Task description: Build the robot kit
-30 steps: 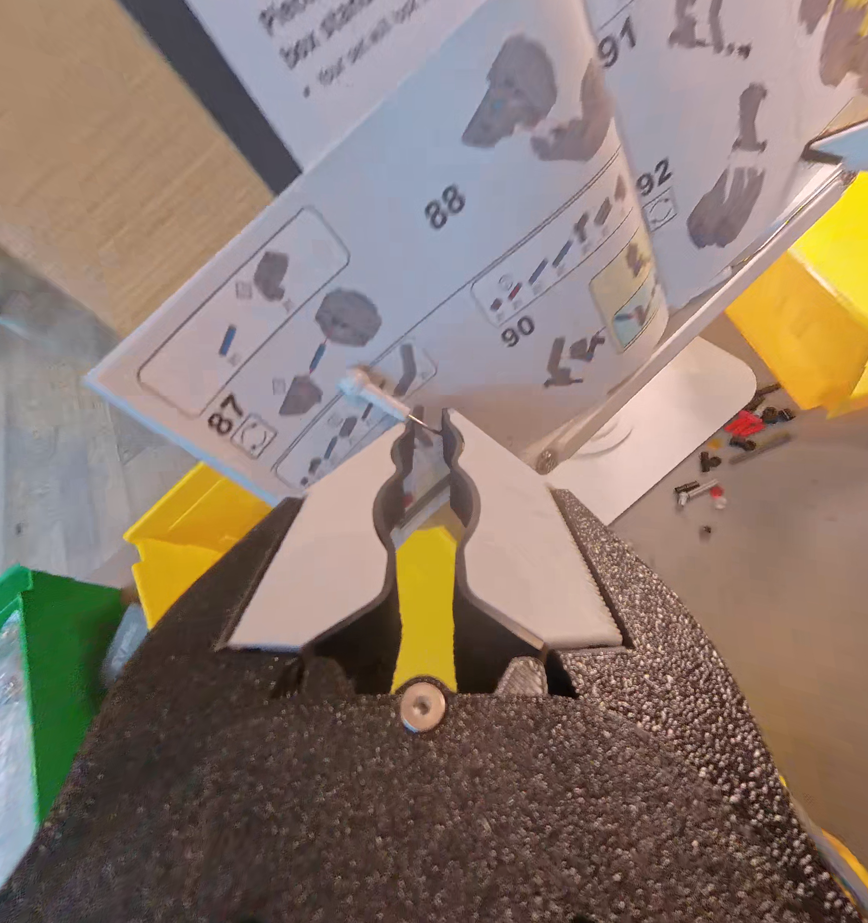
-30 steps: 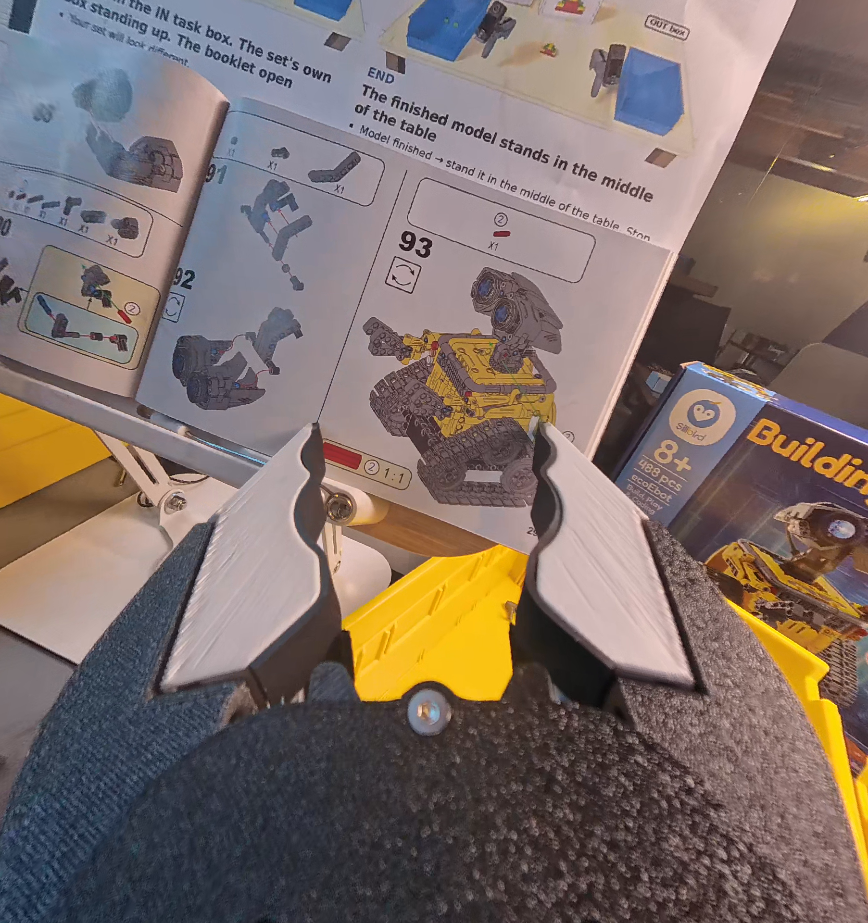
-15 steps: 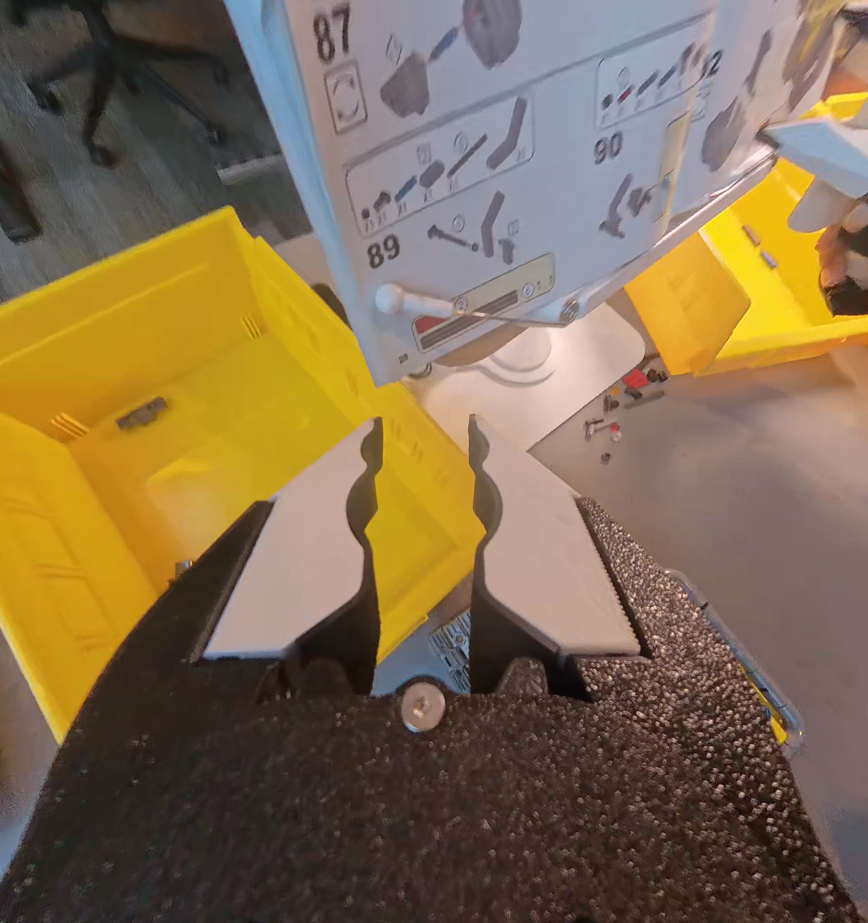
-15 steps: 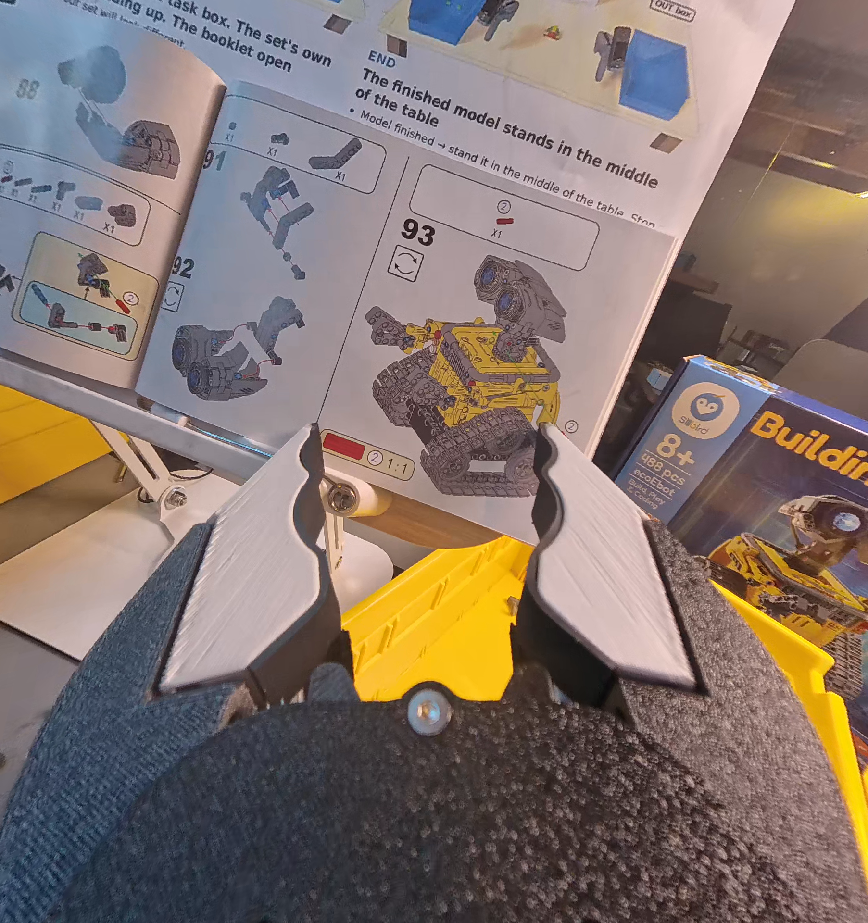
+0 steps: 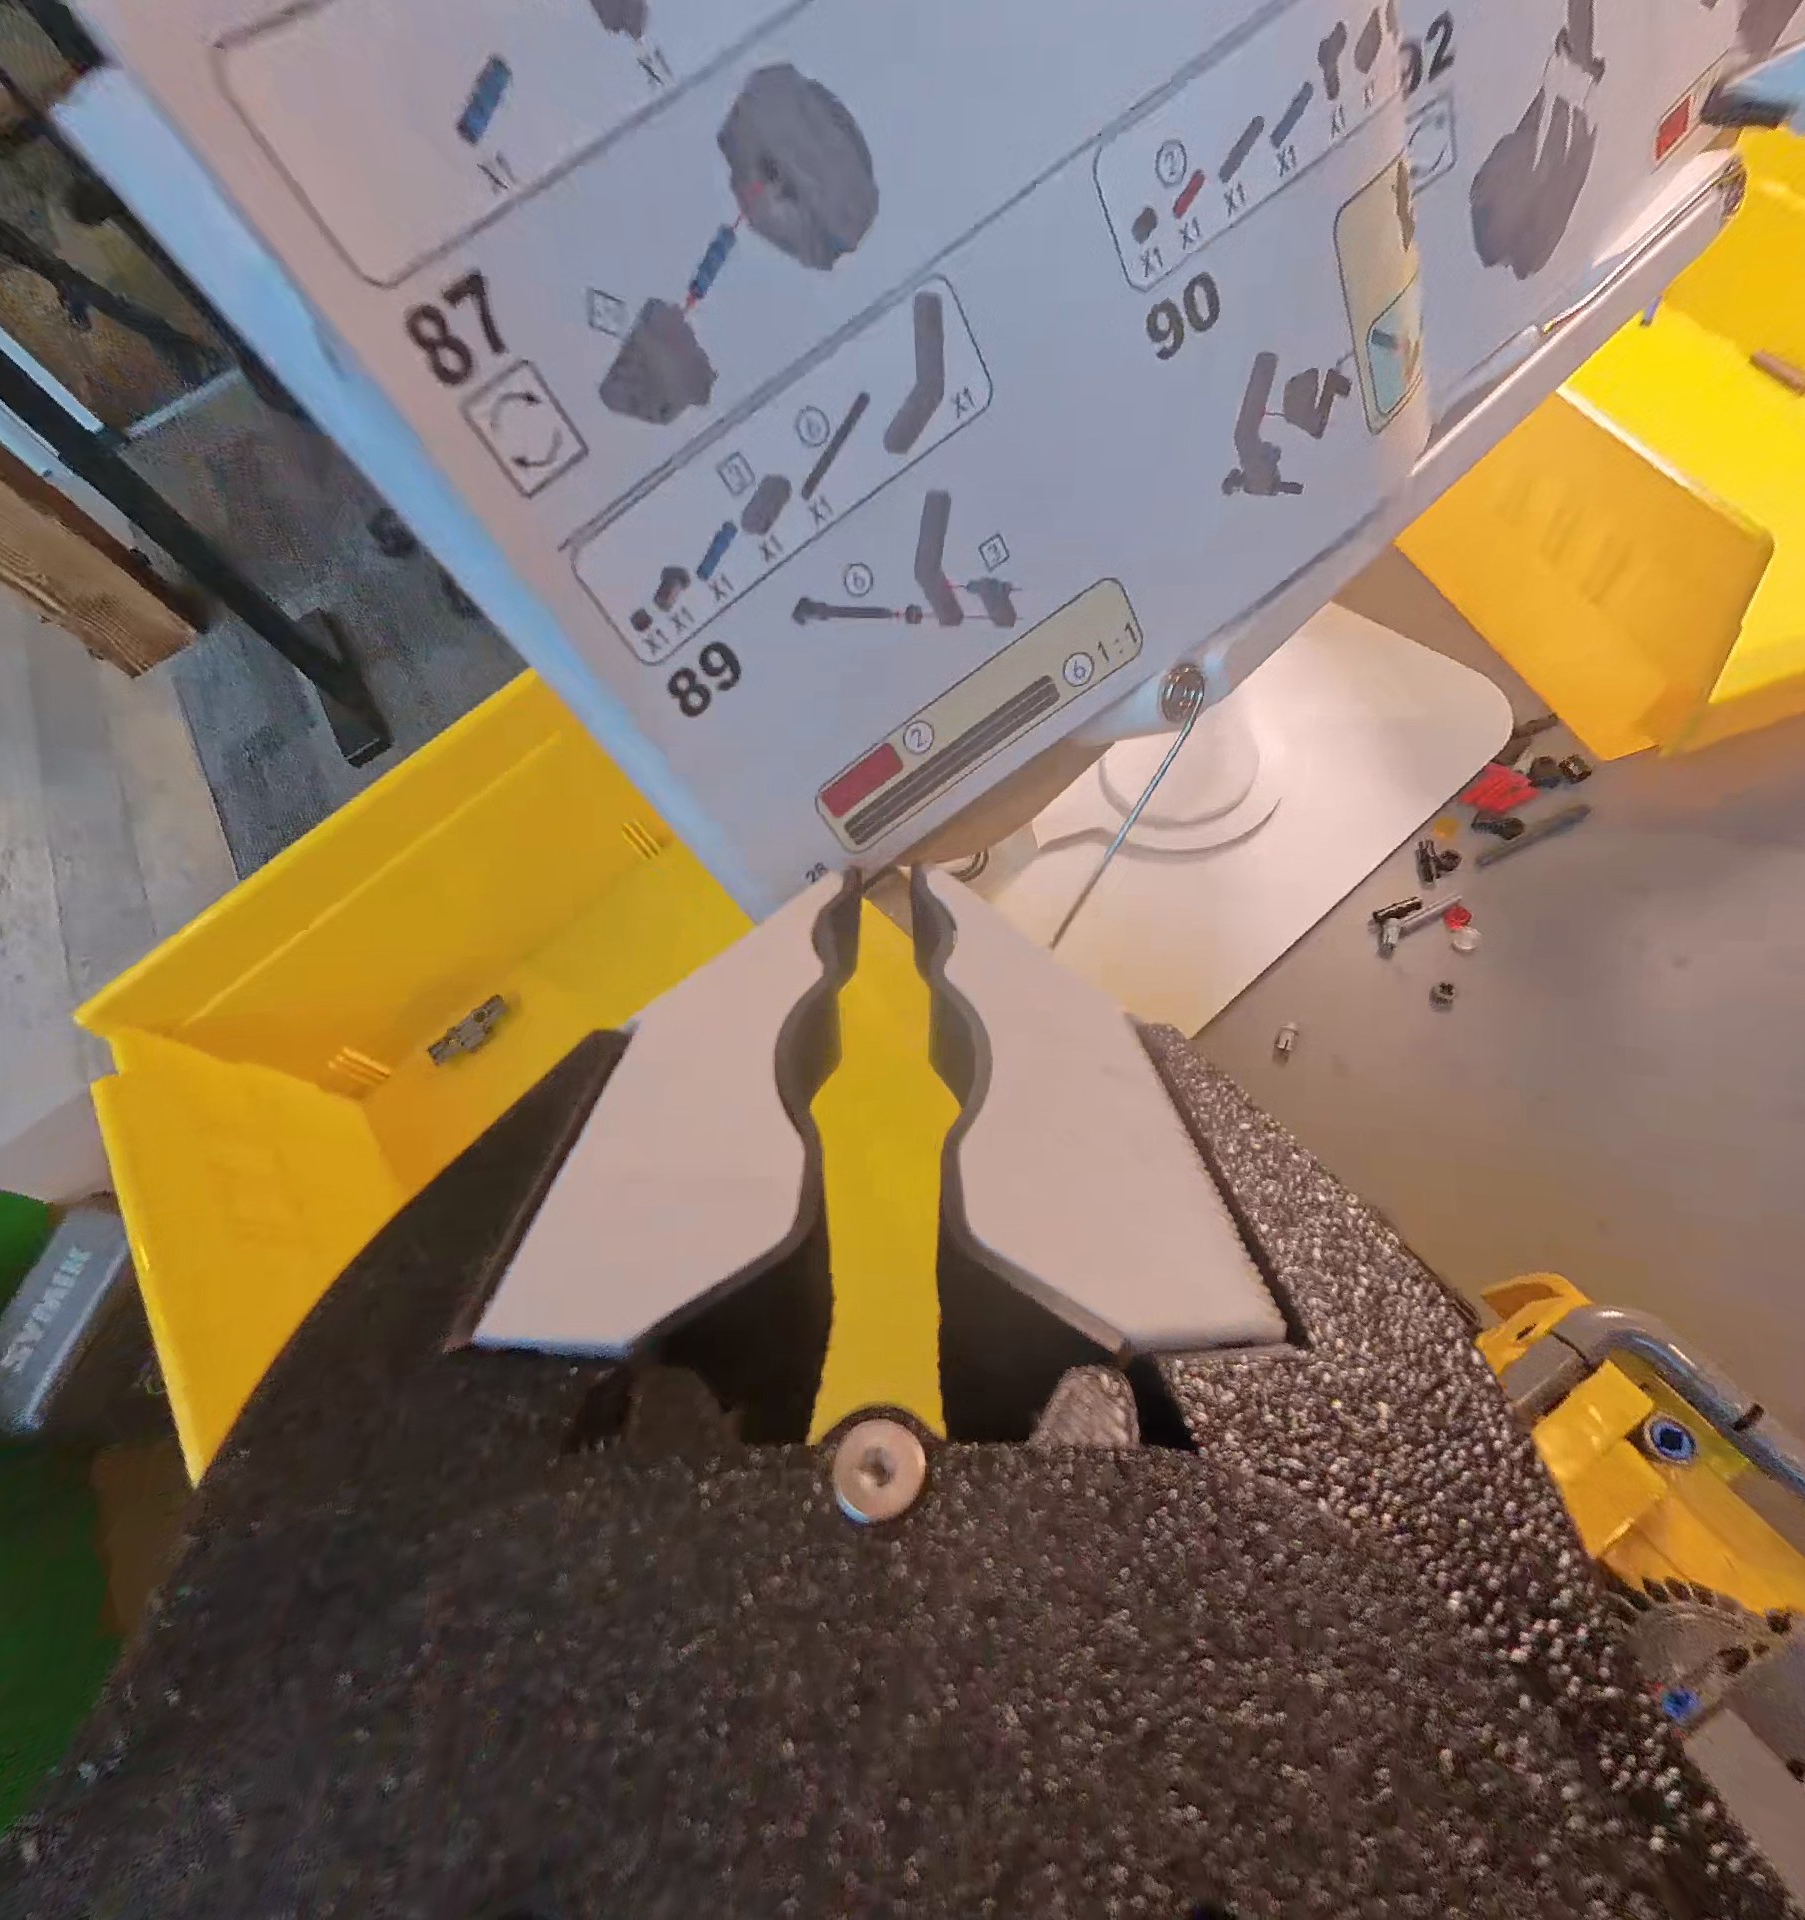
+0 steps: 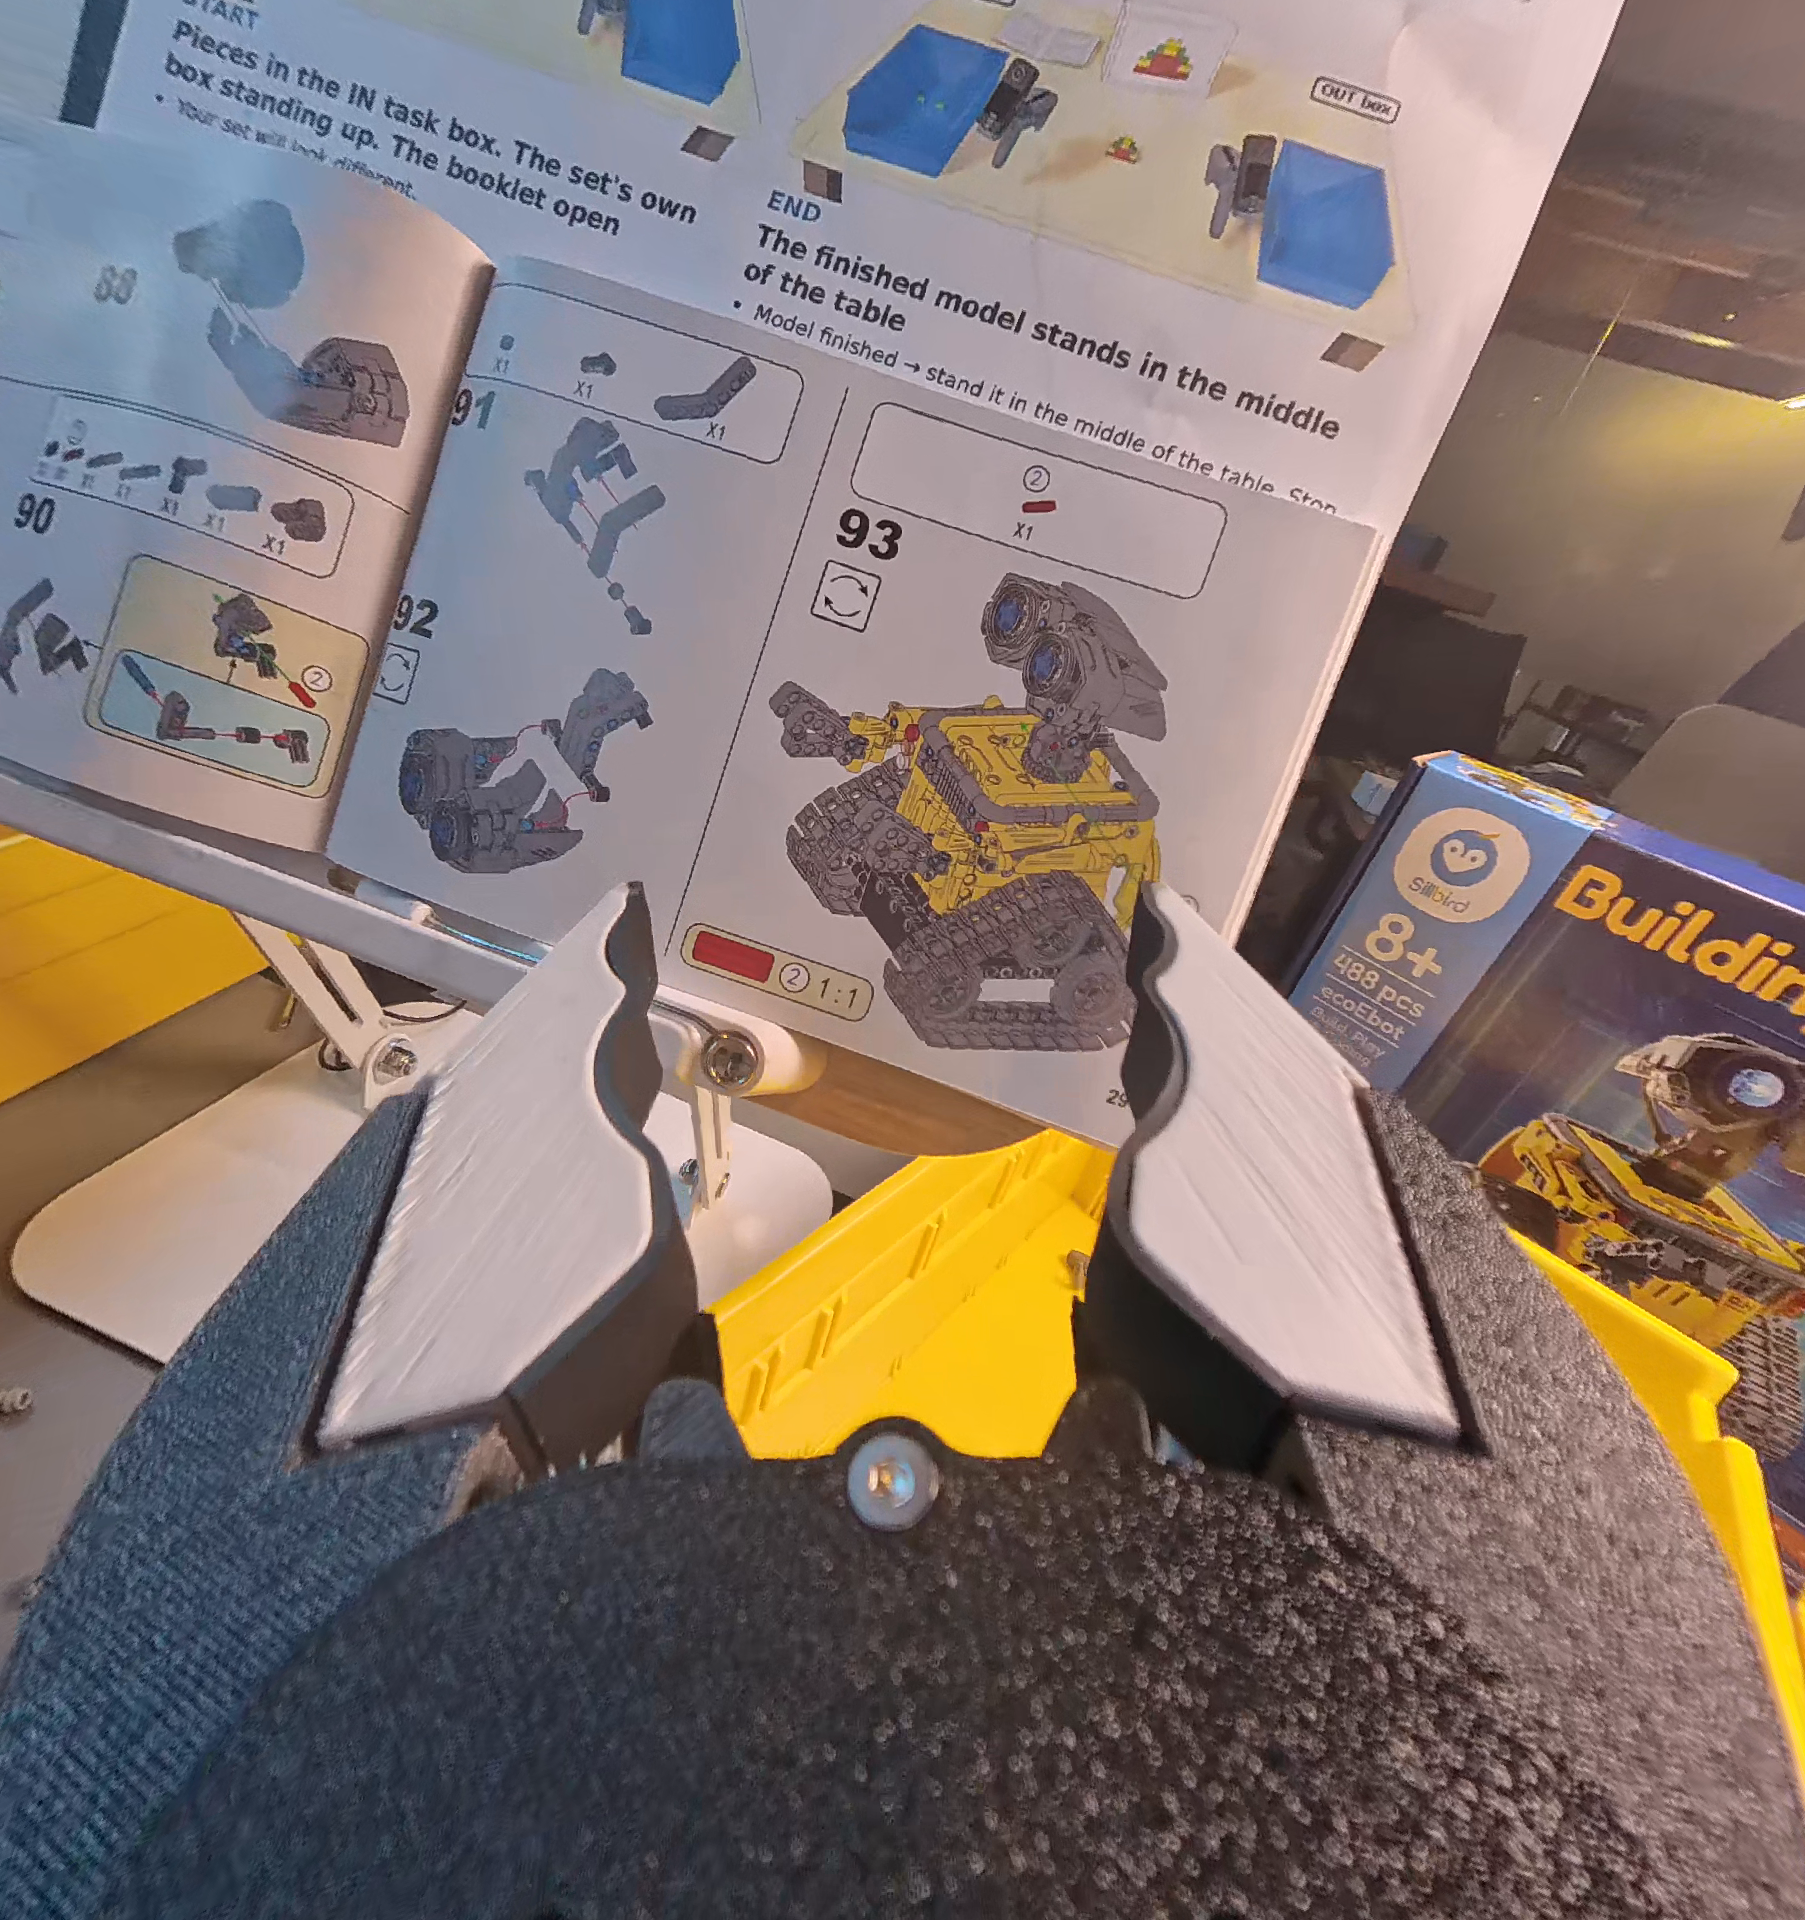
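printed booklet [image 5: 877, 436] above left claw [image 5: 882, 883].

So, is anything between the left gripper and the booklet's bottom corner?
Nothing visible. The left gripper sits right at the booklet's bottom edge; the wire clip hangs to its right, out of the way.

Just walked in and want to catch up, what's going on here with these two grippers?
A person holds two grippers in front of an open building-instruction booklet propped on a white metal stand. The left gripper, jaws nearly closed, has its tips at the bottom edge of the left page; whether it pinches the page is unclear. The right gripper is open and empty, below the right page, over a yellow plastic bin.
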Action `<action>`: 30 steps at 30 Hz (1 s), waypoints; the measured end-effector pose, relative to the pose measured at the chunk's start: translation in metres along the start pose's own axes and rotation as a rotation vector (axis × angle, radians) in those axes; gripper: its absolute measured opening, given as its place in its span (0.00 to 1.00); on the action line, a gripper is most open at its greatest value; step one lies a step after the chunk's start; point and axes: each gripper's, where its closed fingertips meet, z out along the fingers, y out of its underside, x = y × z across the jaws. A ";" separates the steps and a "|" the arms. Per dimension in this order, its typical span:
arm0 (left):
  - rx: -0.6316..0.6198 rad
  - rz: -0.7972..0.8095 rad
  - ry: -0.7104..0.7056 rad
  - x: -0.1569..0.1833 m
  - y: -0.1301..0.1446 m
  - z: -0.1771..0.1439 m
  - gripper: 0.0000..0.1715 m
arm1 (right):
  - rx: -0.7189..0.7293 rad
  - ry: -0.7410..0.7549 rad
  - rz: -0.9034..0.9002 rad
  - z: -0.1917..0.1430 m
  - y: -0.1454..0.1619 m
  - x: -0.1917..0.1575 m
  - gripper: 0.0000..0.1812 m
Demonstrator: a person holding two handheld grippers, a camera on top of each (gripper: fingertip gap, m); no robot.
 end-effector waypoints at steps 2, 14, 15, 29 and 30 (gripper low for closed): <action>0.108 -0.051 0.015 -0.001 -0.012 -0.014 0.07 | 0.004 -0.007 0.011 0.002 -0.001 -0.002 0.52; 0.373 -0.131 -0.026 -0.019 -0.028 -0.052 0.18 | -0.087 0.022 -0.062 0.038 -0.024 -0.006 0.72; 0.373 -0.134 -0.021 -0.019 -0.027 -0.052 0.18 | -0.076 0.028 -0.053 0.038 -0.024 -0.007 0.70; 0.411 -0.064 0.005 0.004 -0.040 -0.055 0.18 | 0.097 -0.210 -0.153 0.005 -0.040 -0.060 0.18; 0.421 -0.055 0.014 0.009 -0.044 -0.058 0.19 | 0.126 -0.299 -0.145 -0.003 -0.043 -0.073 0.18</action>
